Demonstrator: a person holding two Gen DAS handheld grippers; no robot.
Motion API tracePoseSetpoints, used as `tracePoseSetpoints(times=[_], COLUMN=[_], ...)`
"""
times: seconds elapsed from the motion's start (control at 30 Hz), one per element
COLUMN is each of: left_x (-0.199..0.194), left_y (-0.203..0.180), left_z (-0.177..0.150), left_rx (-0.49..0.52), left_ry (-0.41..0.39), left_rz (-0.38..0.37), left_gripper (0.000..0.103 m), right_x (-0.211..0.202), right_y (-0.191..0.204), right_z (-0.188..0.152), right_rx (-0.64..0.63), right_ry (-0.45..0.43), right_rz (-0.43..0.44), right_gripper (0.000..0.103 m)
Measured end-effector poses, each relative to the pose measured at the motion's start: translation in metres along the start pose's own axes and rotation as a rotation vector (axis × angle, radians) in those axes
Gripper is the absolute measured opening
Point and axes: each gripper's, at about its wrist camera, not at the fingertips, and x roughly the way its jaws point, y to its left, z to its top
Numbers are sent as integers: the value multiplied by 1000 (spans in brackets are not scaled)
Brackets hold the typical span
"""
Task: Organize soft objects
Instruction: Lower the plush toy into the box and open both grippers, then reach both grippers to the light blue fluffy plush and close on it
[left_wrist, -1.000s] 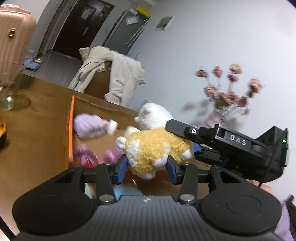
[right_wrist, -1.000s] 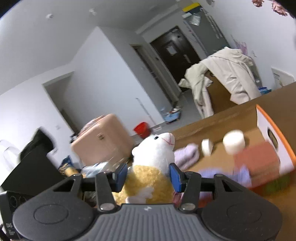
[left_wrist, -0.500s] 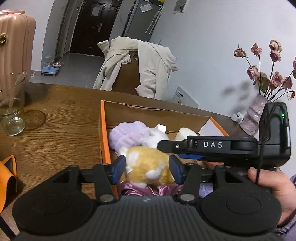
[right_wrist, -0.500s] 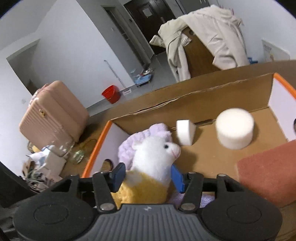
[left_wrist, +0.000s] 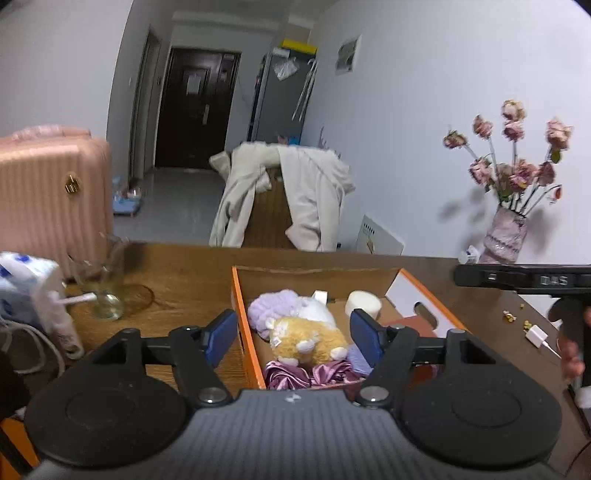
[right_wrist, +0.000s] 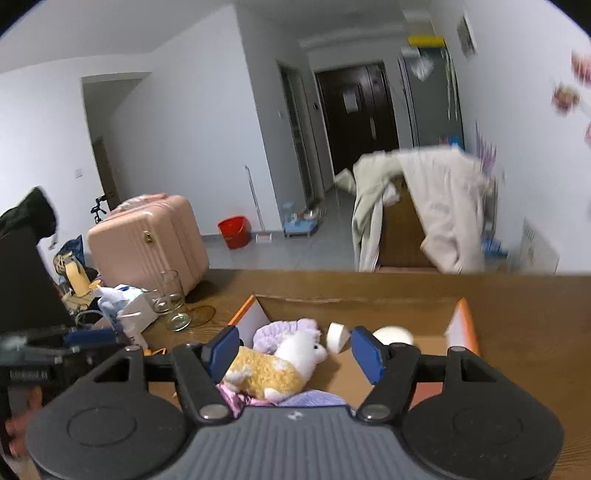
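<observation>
- Left wrist view: left gripper (left_wrist: 293, 334) jaws wide apart, holding nothing, raised above the cardboard box (left_wrist: 238, 314) on the wooden surface (left_wrist: 177, 277).
- Right gripper (right_wrist: 294, 352) jaws likewise spread and empty.
- Plush sheep (left_wrist: 306, 338) lies on its side inside the box, touching the purple fluffy item (left_wrist: 273, 306) and the satin scrunchie (left_wrist: 291, 373).
- Risk, judged: pile sits near the front wall; a careless next drop could spill over it.
- Versus 0.5 s ago: both jaws have let go of the sheep and pulled back.
</observation>
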Motion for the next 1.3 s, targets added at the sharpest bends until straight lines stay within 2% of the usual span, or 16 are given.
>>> tracePoseSetpoints(times=[0.07, 0.13, 0.23, 0.3, 0.4, 0.47, 0.57, 0.7, 0.8, 1.17, 1.3], left_x=[-24, -49, -94, -122, -158, -172, -186, -188, -182, -124, -85], left_y=[-9, -19, -36, -45, -61, -68, -76, -77, -76, -73, -67], left_z=[0, -4, -24, -44, -84, -107, -142, -169, -174, -159, -151], left_rx=[18, 31, 39, 25, 1, -29, -52, -69, -65, -77, -82], left_ry=[-35, -63, -125, -173, -205, -204, -169, -85, -67, -12, 23], left_rz=[9, 18, 40, 27, 22, 34, 77, 114, 126, 89, 60], left_gripper=[76, 80, 84, 87, 89, 94, 94, 94, 94, 93, 85], right_x=[-30, -60, -101, -127, -156, -171, -182, -184, -177, -140, -109], right_y=[6, 15, 28, 39, 54, 62, 67, 73, 76, 57, 48], right_z=[-1, -7, -25, -48, -85, -112, -153, -194, -209, -201, -194], right_rx=[-41, -66, -81, -92, -121, -134, -70, -23, -35, 41, 68], right_ry=[-22, -58, -119, -154, -181, -191, -170, -110, -60, -32, -3], right_rz=[3, 2, 10, 35, 34, 31, 40, 31, 40, 48, 57], right_gripper=[70, 77, 78, 78, 79, 81, 84, 84, 84, 83, 81])
